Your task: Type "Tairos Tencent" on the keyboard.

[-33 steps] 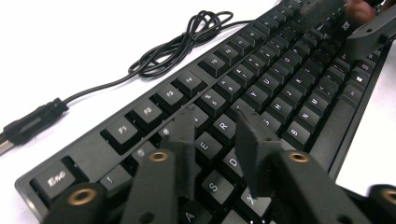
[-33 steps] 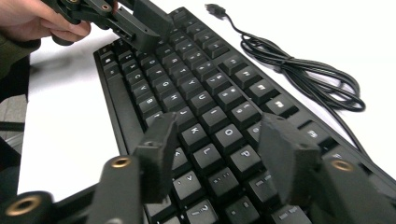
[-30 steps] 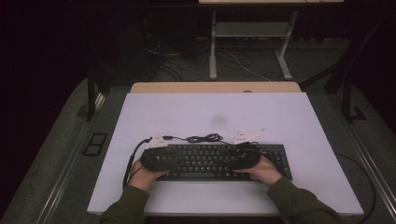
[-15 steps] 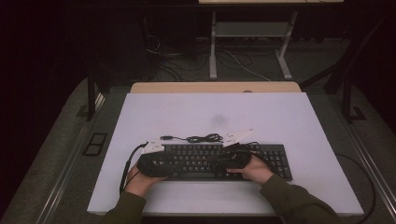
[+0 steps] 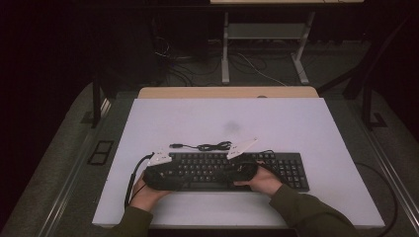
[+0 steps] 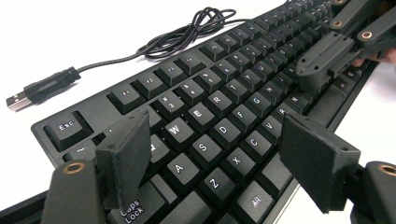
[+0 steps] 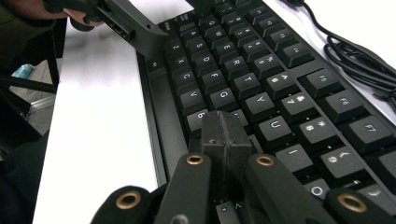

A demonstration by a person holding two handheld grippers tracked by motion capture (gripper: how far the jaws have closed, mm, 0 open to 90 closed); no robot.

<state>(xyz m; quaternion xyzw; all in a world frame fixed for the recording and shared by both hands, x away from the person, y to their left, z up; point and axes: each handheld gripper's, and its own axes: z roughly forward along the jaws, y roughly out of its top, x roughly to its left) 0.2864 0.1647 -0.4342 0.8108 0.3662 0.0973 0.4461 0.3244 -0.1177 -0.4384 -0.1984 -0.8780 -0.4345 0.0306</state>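
Left black two-jaw gripper (image 6: 212, 163) jaws spread wide, right black two-jaw gripper (image 7: 225, 135) jaws pressed together (pads touching), both forearms low.

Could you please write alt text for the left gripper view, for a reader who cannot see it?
The left gripper, jaws spread wide, hovers low over the left end of a black keyboard on a white table. The keyboard's unplugged USB cable lies coiled behind it.

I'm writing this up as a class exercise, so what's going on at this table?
A person works a black keyboard on the white table with two handheld grippers. The left gripper hangs open above the letter keys at the keyboard's left end. The right gripper is shut, its tips down on the keys near the middle. The keyboard's USB cable lies unplugged behind it.
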